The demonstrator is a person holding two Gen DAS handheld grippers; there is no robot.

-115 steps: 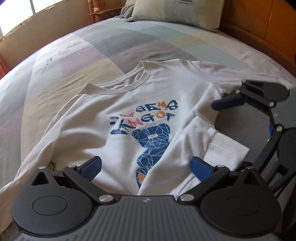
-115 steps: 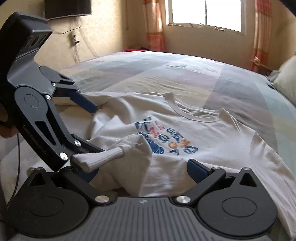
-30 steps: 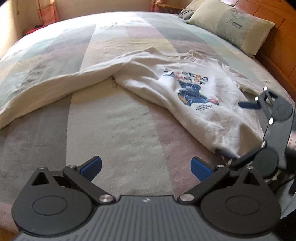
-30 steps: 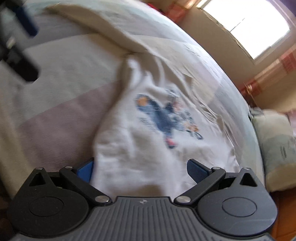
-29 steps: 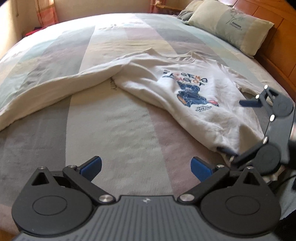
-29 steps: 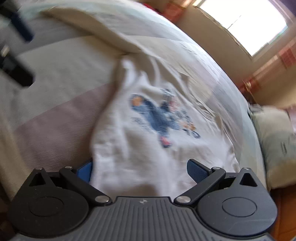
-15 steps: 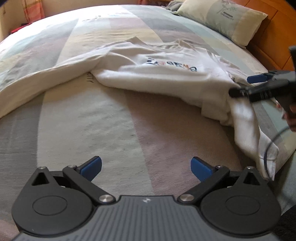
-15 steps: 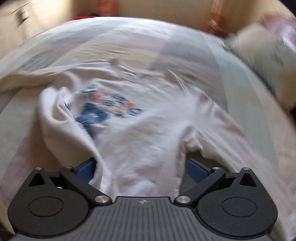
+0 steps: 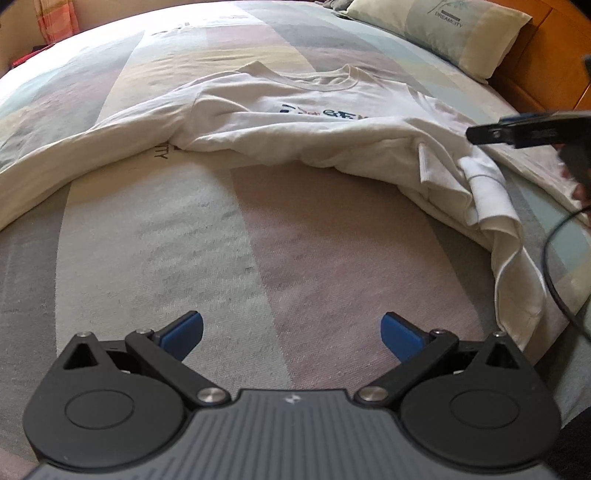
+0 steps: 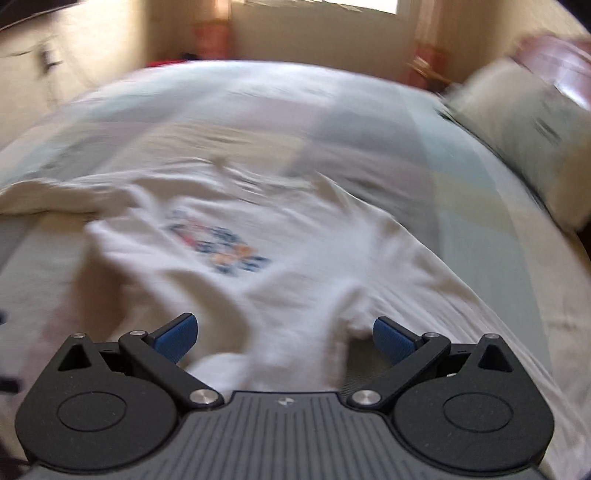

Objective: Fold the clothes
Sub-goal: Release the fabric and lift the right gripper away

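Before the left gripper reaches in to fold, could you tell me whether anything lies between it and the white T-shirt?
Nothing visible does. The left gripper is open over bare striped bedspread, and only that flat cover separates it from the white T-shirt. The pillow sits well beyond the shirt.

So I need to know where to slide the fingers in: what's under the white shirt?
The striped bedspread lies under the white shirt. Whatever its bunched folds cover stays hidden.
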